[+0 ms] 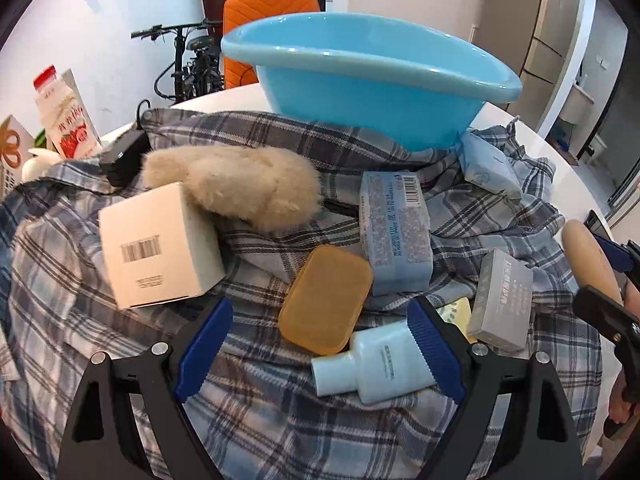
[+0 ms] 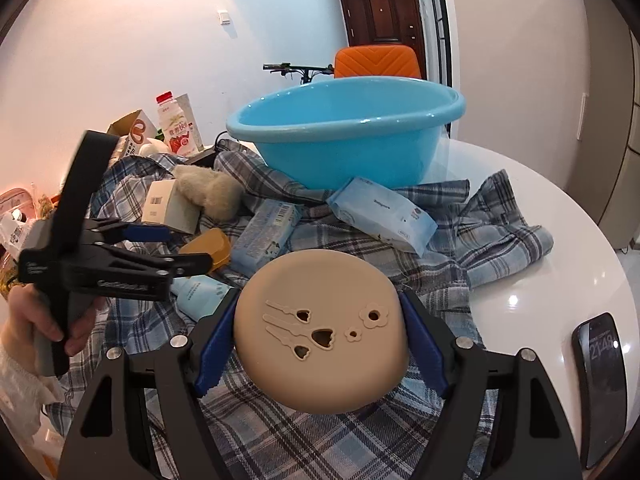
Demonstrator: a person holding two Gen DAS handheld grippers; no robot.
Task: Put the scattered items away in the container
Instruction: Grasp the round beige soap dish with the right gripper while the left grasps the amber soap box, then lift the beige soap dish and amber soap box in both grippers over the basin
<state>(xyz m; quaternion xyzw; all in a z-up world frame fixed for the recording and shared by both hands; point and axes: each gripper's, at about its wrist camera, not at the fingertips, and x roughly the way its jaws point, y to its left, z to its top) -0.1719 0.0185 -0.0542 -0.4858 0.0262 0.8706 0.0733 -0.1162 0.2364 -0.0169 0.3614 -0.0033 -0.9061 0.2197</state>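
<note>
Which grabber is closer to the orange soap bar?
Left. The left gripper hangs open right over the orange soap bar, which lies between its blue fingers. The right gripper is off to the side, shut on a round tan case.

We see a phone (image 2: 602, 384) lying dark near the white counter's (image 2: 560, 240) right edge. At its far left stands a red-capped drink bottle (image 2: 178, 126). Behind waits an orange chair (image 2: 378, 62).

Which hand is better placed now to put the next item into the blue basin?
The right: its jaws already hold the tan round case, facing the blue basin. The left gripper is open above the amber soap bar.
</note>
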